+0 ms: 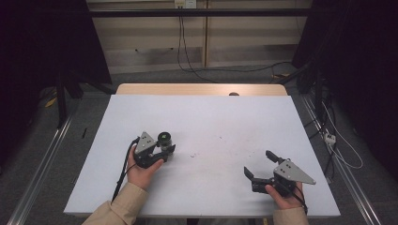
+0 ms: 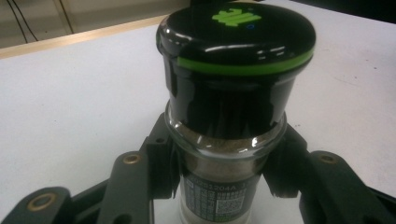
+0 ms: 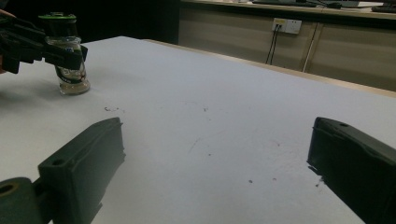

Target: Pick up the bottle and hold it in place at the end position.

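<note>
Black jaws of the left gripper [image 2: 219, 179] clamp the glass body of the grinder [image 2: 233, 107] from both sides, just below its black cap with the green ring. Pads press on the glass; the grip is closed on the grinder, low on the body.

Grinder position: left half of the table [image 1: 206, 117], mid-depth, upright, base on the white surface. Long axis vertical. In the high view the grinder [image 1: 164, 139] sits at the far-right tip of the left gripper [image 1: 165, 151], so the tool approaches it from the near left, jaws roughly level.

Left hand [image 1: 141, 171]: wraps the gripper body from behind, forearm entering from the near edge, sleeve visible.

Right gripper [image 1: 257, 169]: near right of the table, well apart from the grinder, jaws spread wide with nothing between them. Right gripper view confirms this, with the grinder [image 3: 70, 60] far off to the left.

Judgement: the left hand is the working hand; a lift would go straight up along the grinder's axis.
</note>
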{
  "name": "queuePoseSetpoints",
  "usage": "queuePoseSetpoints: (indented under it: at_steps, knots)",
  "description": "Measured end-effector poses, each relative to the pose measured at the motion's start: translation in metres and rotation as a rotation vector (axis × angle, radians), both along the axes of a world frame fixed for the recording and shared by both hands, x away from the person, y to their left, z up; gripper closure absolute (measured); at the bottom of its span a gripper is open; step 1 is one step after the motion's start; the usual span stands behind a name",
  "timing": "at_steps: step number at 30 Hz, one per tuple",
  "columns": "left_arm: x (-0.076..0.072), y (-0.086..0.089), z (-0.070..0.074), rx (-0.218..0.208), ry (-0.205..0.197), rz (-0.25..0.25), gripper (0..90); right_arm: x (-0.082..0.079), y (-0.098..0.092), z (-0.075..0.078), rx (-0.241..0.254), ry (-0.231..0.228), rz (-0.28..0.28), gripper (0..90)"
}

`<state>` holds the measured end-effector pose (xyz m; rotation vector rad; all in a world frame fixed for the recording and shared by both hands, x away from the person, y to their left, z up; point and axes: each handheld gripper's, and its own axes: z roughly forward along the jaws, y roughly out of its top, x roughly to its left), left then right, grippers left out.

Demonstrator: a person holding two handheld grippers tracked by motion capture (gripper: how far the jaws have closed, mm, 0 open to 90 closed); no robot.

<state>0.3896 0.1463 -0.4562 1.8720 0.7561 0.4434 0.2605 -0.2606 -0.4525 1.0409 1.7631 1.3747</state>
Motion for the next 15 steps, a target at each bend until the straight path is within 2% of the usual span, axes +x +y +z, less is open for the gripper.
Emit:
queuePoseSetpoints:
  at_steps: [2,4,7,15]
  knots:
    - [0.001,0.000,0.000,-0.011,0.005,-0.009,53.3,0.000,0.001,0.000,0.001,0.002,0.001,3.0]
    - [0.003,-0.001,0.003,0.002,-0.004,-0.019,53.3,0.001,0.001,0.000,0.002,0.003,0.003,3.0]
    - [0.005,-0.004,0.006,-0.014,-0.001,-0.037,53.3,0.001,0.002,0.000,-0.006,0.002,0.008,3.0]
    - [0.013,-0.013,0.012,-0.002,-0.027,-0.111,53.3,0.003,0.003,0.001,-0.003,0.002,0.013,3.0]
